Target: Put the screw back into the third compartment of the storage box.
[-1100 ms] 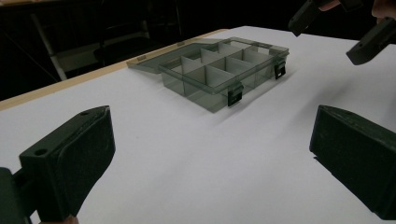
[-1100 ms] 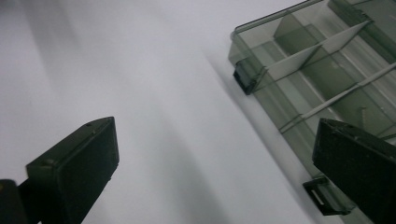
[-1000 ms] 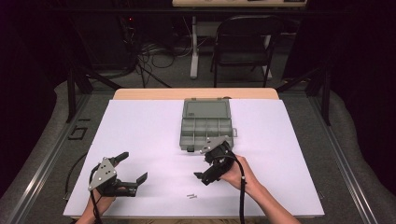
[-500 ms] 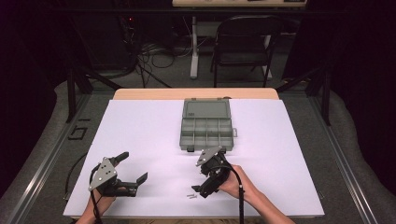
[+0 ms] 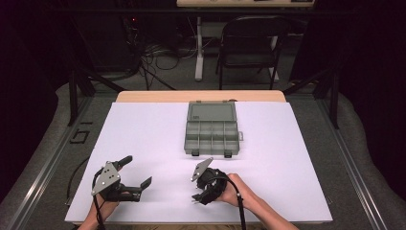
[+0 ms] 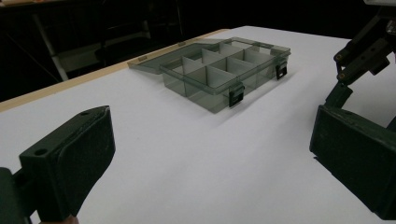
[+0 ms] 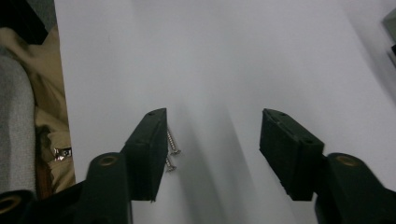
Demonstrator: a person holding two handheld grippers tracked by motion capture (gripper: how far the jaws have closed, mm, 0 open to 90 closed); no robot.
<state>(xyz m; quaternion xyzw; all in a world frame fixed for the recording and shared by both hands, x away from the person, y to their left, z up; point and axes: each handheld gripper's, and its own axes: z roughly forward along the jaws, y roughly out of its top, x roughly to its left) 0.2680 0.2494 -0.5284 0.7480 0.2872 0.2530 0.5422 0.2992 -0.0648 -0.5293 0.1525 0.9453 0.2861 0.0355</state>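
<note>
White paper (image 5: 143,139) covers almost the whole tabletop (image 5: 201,96), leaving a strip of pale wood bare along the far edge. Around it the room is dark: a black folding chair (image 5: 249,45) stands behind the tabletop, beside a white table leg and a tangle of cables (image 5: 158,60) on the grey carpet.

On the far half of the sheet sits a smoky grey plastic box (image 5: 211,130), its lid laid flat open toward the chair and its small compartments showing; two black latches hang on its near wall. In the left tool's view the box (image 6: 224,70) lies well ahead, with nothing between the pads.

The left tool (image 5: 131,175) rests low near the front left corner of the sheet, jaws spread wide and holding nothing.

The right tool (image 5: 197,197) is tipped down to the paper near the front edge, well apart from the box. Its jaws have just been closing and now stand about half open. In its own view two small silver screws (image 7: 171,150) lie side by side on the paper, just beside the inner face of the left pad (image 7: 148,149); the other pad is well clear of them, so the right tool (image 7: 212,140) grips nothing yet.
</note>
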